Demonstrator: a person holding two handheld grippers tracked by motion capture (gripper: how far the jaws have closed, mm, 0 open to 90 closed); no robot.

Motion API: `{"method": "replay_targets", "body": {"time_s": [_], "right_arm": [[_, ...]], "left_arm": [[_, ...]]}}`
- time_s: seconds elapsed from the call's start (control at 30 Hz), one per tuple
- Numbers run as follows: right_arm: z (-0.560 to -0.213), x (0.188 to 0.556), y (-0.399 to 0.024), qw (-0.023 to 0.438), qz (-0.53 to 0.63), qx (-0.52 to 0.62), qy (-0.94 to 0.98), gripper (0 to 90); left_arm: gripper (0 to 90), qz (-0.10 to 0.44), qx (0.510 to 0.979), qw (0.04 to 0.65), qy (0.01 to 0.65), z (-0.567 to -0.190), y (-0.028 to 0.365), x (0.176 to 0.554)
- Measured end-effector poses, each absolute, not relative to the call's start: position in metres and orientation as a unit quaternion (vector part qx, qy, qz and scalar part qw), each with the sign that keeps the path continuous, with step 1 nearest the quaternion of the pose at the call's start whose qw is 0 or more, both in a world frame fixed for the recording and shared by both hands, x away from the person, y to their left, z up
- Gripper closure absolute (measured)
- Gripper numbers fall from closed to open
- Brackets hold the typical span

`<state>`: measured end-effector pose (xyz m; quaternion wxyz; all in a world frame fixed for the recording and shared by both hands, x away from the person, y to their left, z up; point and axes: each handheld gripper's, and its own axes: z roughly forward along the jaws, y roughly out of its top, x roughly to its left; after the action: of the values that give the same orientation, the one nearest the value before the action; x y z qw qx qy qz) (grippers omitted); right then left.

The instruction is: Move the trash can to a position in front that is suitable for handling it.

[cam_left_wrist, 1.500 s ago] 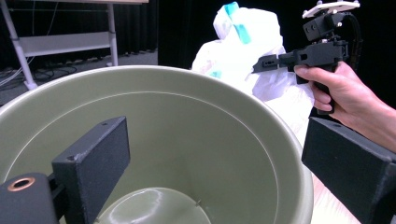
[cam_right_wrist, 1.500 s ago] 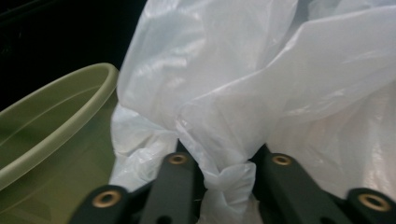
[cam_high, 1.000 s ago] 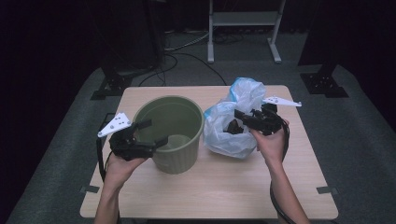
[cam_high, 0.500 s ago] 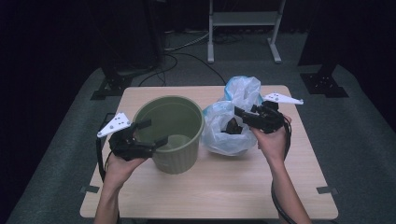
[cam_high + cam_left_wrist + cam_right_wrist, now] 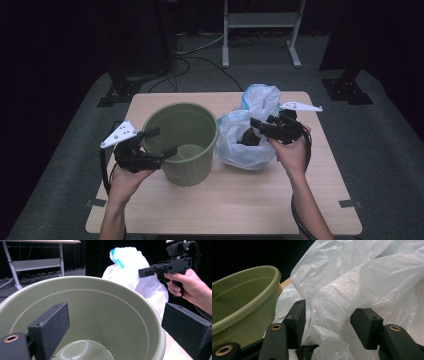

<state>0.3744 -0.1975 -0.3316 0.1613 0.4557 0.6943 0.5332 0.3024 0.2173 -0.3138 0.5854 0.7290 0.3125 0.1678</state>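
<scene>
An olive-green bucket (image 5: 192, 170) stands upright and empty on the wooden table (image 5: 225, 205). My left gripper (image 5: 163, 141) is open, and its jaws straddle the near rim: one jaw inside the bucket (image 5: 100, 305), the other outside, neither pad pressing. To the right lies a crumpled white plastic bag (image 5: 240, 150) with a blue-tinted top, touching the bucket's side. My right gripper (image 5: 251, 130) reaches into the bag from the right. Its jaws (image 5: 331, 310) have just been opening, and a loose fold of the bag (image 5: 362, 277) bulges between them without being pinched. The bucket (image 5: 242, 297) sits just left of it.
Behind the table stand a white-framed rack (image 5: 260, 20), loose cables on the floor (image 5: 195, 50) and black stand feet at the left (image 5: 120, 87) and right (image 5: 347, 87). Bare tabletop stretches along the front edge between the person's forearms.
Both hands hold their places. The right gripper's jaws stand a little wider in the bag than a second ago. Bucket and bag have not shifted.
</scene>
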Motion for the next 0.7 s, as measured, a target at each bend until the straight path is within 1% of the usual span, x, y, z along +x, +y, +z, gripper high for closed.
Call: {"method": "replay_targets", "body": {"time_s": [0.17, 0.37, 0.7], "right_arm": [[-0.332, 0.373, -0.203, 0.163, 0.534, 0.456, 0.693, 44.4], [-0.334, 0.371, -0.211, 0.155, 0.532, 0.464, 0.691, 41.5], [-0.320, 0.363, -0.215, 0.186, 0.516, 0.461, 0.698, 39.4]], "left_arm": [[6.5, 0.168, 0.730, 0.584, 0.312, -0.314, 0.217, 0.302], [6.5, 0.169, 0.731, 0.582, 0.313, -0.315, 0.217, 0.302], [6.5, 0.170, 0.730, 0.582, 0.315, -0.315, 0.219, 0.300]]}}
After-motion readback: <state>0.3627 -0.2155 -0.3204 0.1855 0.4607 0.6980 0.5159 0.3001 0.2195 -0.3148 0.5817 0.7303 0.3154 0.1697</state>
